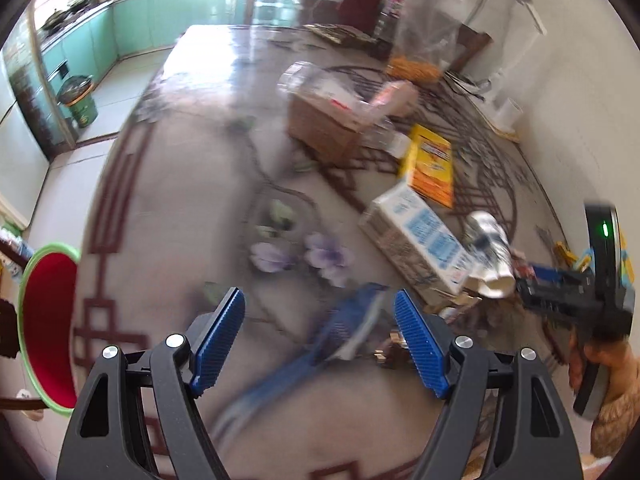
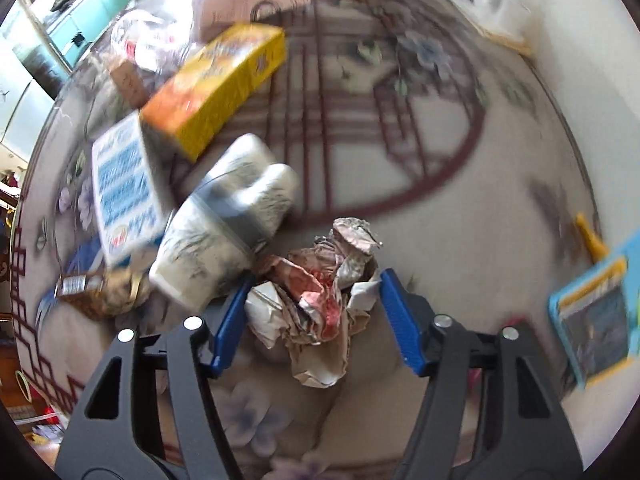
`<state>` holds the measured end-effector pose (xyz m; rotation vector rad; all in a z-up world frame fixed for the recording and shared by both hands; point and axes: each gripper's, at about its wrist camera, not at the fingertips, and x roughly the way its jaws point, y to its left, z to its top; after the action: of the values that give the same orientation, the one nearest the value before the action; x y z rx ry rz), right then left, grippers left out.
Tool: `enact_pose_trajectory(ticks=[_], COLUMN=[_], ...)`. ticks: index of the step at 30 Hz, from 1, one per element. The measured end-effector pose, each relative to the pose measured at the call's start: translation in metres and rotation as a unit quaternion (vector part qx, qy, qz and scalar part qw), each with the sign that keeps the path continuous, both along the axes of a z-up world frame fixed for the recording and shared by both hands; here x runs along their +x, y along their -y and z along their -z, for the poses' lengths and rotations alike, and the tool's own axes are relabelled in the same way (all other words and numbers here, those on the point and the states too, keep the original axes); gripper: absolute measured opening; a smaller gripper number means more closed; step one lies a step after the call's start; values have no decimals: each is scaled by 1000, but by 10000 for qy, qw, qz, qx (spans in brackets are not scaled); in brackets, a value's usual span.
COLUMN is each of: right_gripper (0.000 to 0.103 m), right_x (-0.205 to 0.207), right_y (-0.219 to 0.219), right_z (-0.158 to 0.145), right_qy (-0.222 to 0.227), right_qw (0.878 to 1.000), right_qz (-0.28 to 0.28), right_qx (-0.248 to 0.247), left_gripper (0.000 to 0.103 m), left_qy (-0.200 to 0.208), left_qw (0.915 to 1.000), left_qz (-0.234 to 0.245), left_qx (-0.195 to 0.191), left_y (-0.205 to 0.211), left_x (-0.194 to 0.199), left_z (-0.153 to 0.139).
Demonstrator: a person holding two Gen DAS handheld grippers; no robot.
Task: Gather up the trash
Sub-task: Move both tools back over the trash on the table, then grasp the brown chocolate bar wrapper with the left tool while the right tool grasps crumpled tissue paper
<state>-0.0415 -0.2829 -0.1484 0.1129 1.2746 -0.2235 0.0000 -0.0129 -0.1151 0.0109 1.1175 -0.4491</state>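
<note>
Trash lies scattered on a patterned table. My right gripper (image 2: 314,292) is open with a crumpled paper wad (image 2: 320,296) between its blue pads; I cannot tell if the pads touch it. A crushed white jug (image 2: 228,216), a white-and-blue carton (image 2: 124,184) and a yellow box (image 2: 216,80) lie just beyond it. My left gripper (image 1: 320,336) is open and empty above a blue wrapper (image 1: 340,328). The right gripper (image 1: 560,288) shows at the right of the left wrist view, near the jug (image 1: 492,248).
A brown cardboard box (image 1: 324,120) with plastic bottles stands mid-table, a clear bag of orange snacks (image 1: 420,40) behind it. A red bin with a green rim (image 1: 44,328) stands at the table's left. A blue-and-yellow package (image 2: 596,312) lies at the right. A wall borders the right side.
</note>
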Motion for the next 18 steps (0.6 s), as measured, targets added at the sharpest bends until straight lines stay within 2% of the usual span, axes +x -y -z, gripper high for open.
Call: enact_pose_trajectory(ticks=[3, 5, 6, 18], right_gripper=[65, 74, 76, 76], right_x=[14, 21, 21, 0], right_y=[13, 19, 22, 52], right_z=[-5, -12, -13, -18], right_qy=[169, 316, 365, 484], right_qw=[9998, 9991, 9988, 9967], right_qz=[-77, -114, -119, 23], right_qx=[106, 259, 292, 653], left_gripper=[74, 74, 74, 74], left_qy=[51, 63, 48, -304], left_qw=[9990, 9977, 9969, 9930], left_qz=[408, 594, 687, 889], left_qx=[198, 321, 372, 715], left_y=[34, 49, 57, 100], left_x=[-11, -15, -18, -23], left_z=[1, 0, 1, 30])
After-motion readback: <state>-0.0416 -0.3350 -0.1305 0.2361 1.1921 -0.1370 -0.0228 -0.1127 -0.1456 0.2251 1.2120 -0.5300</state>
